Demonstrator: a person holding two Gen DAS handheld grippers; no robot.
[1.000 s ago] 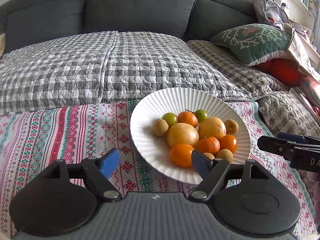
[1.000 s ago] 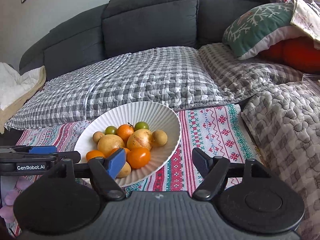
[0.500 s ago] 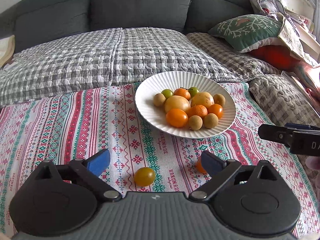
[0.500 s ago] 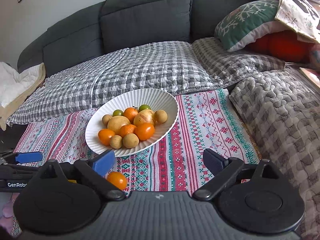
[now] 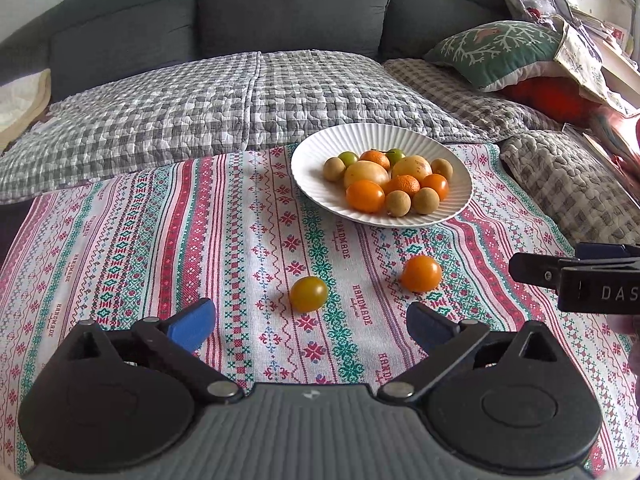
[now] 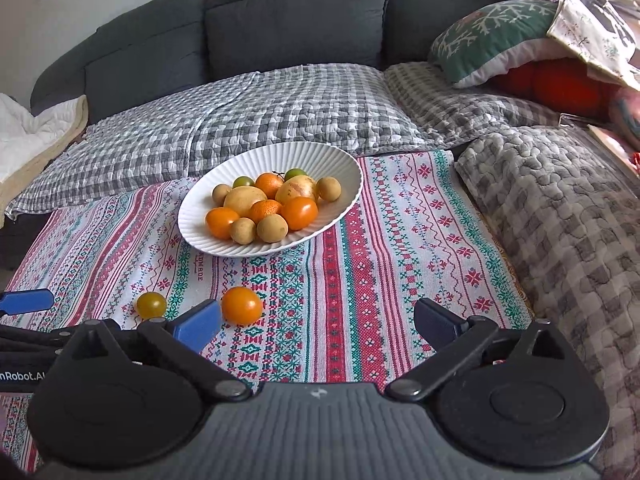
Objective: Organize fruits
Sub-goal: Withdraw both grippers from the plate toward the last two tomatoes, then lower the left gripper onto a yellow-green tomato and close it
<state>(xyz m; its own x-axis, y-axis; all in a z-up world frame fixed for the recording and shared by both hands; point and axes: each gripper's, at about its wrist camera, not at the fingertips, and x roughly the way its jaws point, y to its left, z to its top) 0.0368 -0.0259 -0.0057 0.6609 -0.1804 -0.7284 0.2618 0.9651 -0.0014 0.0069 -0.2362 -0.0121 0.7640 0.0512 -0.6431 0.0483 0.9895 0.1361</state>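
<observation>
A white ribbed plate (image 5: pixel 316 152) (image 6: pixel 348 164) holds several small fruits, orange, yellow, green and tan. Two fruits lie loose on the patterned cloth in front of it: an olive-yellow one (image 5: pixel 308 293) (image 6: pixel 151 305) and an orange one (image 5: pixel 421 273) (image 6: pixel 241 305). My left gripper (image 5: pixel 310 318) is open and empty, just short of the olive-yellow fruit. My right gripper (image 6: pixel 318 322) is open and empty; the orange fruit sits just beyond its left fingertip. Each gripper's side shows at the edge of the other's view.
The striped embroidered cloth (image 5: pixel 120 240) covers a low surface in front of a grey sofa (image 5: pixel 292 4) with checked quilts (image 5: pixel 200 108). A green cushion (image 5: pixel 492 50) and clutter lie at the right. A quilted throw (image 6: pixel 560 216) borders the cloth on the right.
Both grippers have pulled back and up from the plate, so it looks smaller and farther. The two loose fruits on the cloth have come into view in front of the fingers.
</observation>
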